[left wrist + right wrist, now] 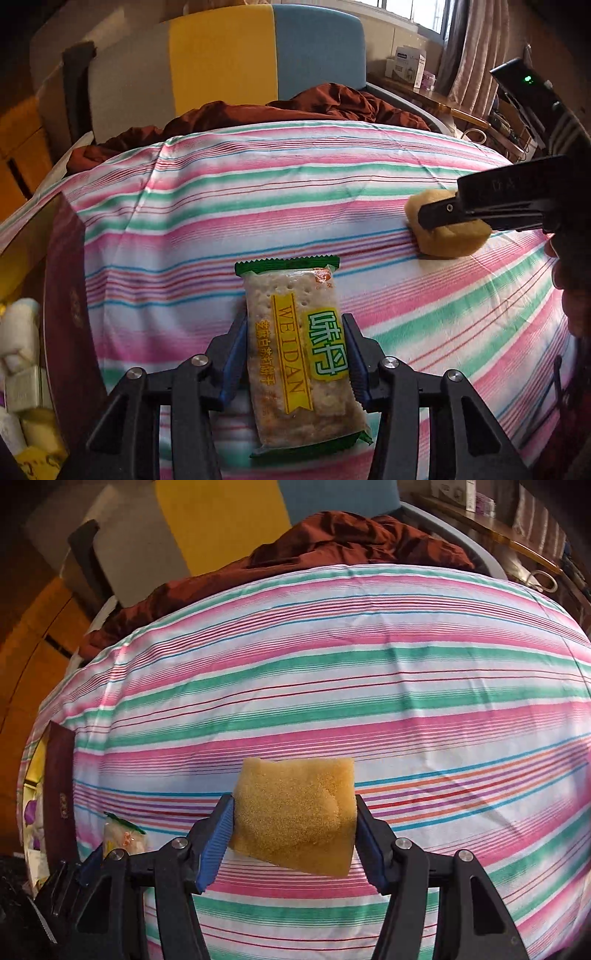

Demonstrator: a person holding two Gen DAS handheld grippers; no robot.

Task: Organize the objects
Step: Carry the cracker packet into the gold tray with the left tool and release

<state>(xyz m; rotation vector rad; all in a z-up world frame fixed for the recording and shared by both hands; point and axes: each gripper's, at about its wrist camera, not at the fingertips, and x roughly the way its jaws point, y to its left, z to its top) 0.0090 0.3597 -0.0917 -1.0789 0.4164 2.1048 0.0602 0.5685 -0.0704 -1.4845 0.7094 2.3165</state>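
Left gripper [297, 354] is clamped on a cracker packet [299, 354], its blue pads pressing the long sides; right gripper [293, 827] is closed on a yellow sponge [295, 812], squeezing it between both pads. Only the left wrist view shows the packet's face: clear wrap with green crimped ends, a yellow band reading WEIDAN, pale crackers inside. From there the sponge [448, 229] hangs to the right over the striped bedsheet [295, 192]. The right wrist view shows the sponge's coarse, porous surface, and the packet only as a sliver at lower left. A dark red box [70, 314] stands at the sheet's left edge, with pale items inside. Between box and sponge the sheet lies bare, ending at a rumpled brown blanket [295, 107].
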